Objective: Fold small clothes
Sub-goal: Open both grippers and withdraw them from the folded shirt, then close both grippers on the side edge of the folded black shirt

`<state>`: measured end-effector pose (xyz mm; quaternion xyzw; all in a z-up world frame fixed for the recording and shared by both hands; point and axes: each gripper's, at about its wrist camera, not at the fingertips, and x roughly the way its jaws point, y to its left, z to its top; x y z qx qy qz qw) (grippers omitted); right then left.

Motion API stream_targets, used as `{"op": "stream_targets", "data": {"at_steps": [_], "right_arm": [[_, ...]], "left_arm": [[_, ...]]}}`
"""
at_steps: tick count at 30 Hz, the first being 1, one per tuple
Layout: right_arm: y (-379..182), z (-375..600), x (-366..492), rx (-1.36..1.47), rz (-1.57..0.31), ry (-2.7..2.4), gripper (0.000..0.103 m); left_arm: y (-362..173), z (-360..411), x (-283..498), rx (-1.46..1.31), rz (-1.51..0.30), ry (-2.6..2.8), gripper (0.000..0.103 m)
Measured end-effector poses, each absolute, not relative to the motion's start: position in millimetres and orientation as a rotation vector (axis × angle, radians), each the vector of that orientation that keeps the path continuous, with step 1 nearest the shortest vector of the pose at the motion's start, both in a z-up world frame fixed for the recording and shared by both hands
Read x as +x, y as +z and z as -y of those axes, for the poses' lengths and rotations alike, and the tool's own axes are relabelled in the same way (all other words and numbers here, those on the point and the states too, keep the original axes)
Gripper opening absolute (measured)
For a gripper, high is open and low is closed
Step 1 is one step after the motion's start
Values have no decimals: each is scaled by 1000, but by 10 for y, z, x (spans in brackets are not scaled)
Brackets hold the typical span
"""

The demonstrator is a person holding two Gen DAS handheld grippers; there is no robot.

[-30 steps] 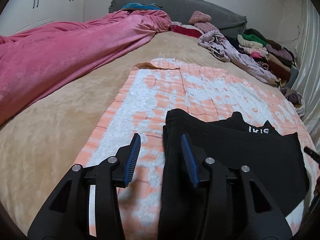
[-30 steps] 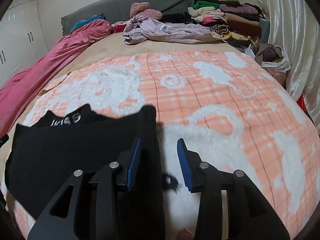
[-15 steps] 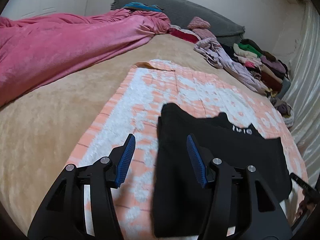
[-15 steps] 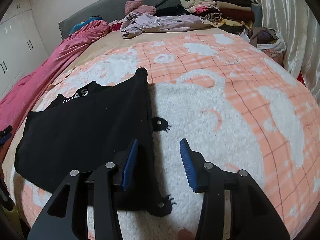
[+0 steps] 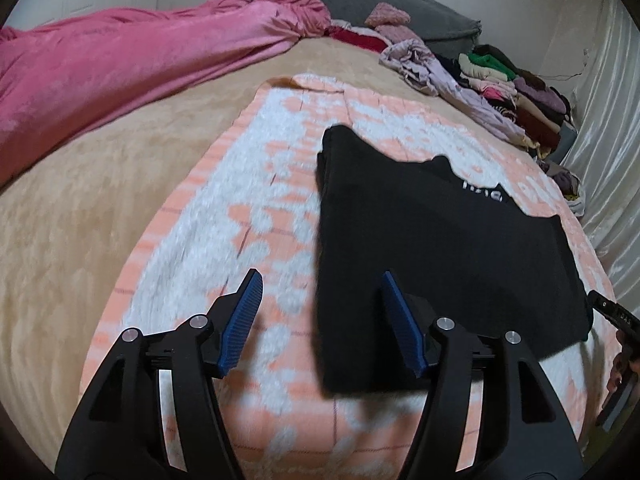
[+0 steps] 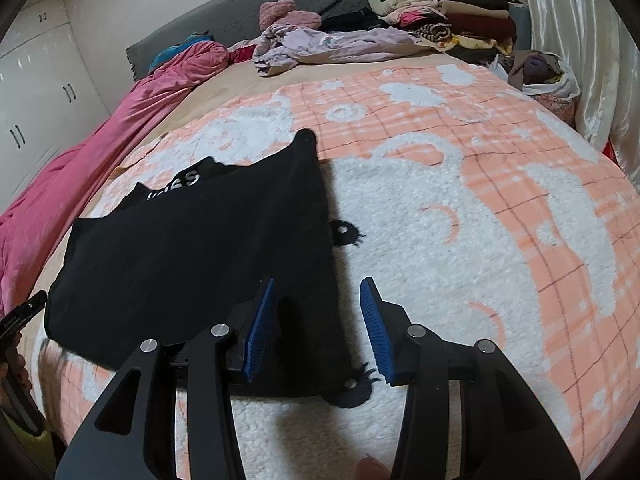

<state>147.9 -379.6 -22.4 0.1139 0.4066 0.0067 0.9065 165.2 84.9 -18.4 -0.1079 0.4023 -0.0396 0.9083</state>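
Observation:
A black garment [image 5: 432,248] with white lettering lies flat on the orange and white blanket [image 5: 248,200]; it also shows in the right wrist view [image 6: 192,256]. My left gripper [image 5: 320,304] is open and empty, raised above the garment's near left edge, one finger over the cloth. My right gripper [image 6: 316,312] is open and empty above the garment's near right edge, over the blanket [image 6: 460,216].
A pink quilt [image 5: 120,72] lies along the left of the bed. A heap of lilac clothes [image 6: 320,44] and a stack of folded clothes [image 6: 448,12] sit at the far end. A shiny curtain [image 6: 580,40] hangs on the right.
Both grippers have pulled back and risen away from the garment's side edges. The garment now lies further out in both views. Both stayed open.

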Motion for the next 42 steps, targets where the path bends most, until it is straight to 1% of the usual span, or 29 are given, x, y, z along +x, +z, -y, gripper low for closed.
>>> {"op": "stream_targets", "data": {"at_steps": [3,6,10,13,16,17,18,19,20,21,22,23,25,26,27,28,29,30,31,32,33,34,37,39,41,42], "right_arm": [[-248,3760,1504,233,-846,21,43],[-263,3726,1517,231,-850,26,43],[-275,3688,1525,226,-849,33,50],[-307,3673,1551,217,-859,35,52],[-345,3676,1561,220,-870,37,52],[-357,3675,1559,218,-873,40,50],[-363,3671,1558,215,-876,41,46],[-370,3661,1552,209,-882,47,30],[-372,3653,1545,210,-885,64,22],[-366,3645,1532,203,-886,66,17],[-344,3624,1517,180,-883,63,14],[-315,3615,1488,165,-874,57,12],[-306,3647,1451,174,-869,51,12],[-322,3665,1447,180,-872,54,12],[-356,3682,1447,182,-875,53,12],[-406,3697,1459,182,-881,45,16],[-438,3704,1473,180,-889,33,22],[-450,3720,1476,184,-890,22,24],[-441,3723,1479,190,-889,14,29],[-424,3731,1475,189,-889,0,35],[-401,3732,1466,181,-885,-16,38],[-368,3726,1448,172,-877,-27,42],[-252,3682,1384,133,-834,-57,44],[-167,3641,1342,126,-802,-51,48],[-60,3562,1300,122,-766,-22,57],[-17,3508,1291,117,-755,-3,59]], "left_arm": [[-208,-847,1624,-215,-839,-85,60],[-217,-827,1611,-203,-842,-86,61],[-232,-779,1600,-178,-846,-86,61],[-240,-750,1594,-169,-851,-90,61],[-273,-751,1613,-170,-864,-90,62],[-288,-752,1617,-172,-869,-90,62],[-310,-750,1625,-174,-880,-89,62],[-323,-745,1624,-175,-889,-88,58],[-336,-734,1628,-177,-900,-96,51],[-345,-724,1632,-186,-906,-114,31],[-349,-703,1629,-205,-915,-150,15],[-337,-667,1614,-193,-915,-161,13],[-314,-592,1573,-114,-905,-146,13],[-323,-593,1571,-117,-908,-146,13],[-350,-618,1578,-136,-918,-151,14],[-366,-638,1594,-147,-926,-154,17],[-382,-661,1609,-156,-932,-151,20],[-387,-678,1617,-162,-934,-147,27],[-395,-708,1622,-169,-936,-136,35],[-400,-742,1624,-178,-938,-126,39],[-402,-768,1627,-189,-939,-123,43],[-401,-809,1628,-213,-941,-127,44],[-335,-843,1591,-225,-914,-116,44],[-286,-837,1558,-205,-890,-101,45],[-243,-851,1531,-194,-870,-87,45],[-232,-865,1528,-198,-865,-86,46]]}}
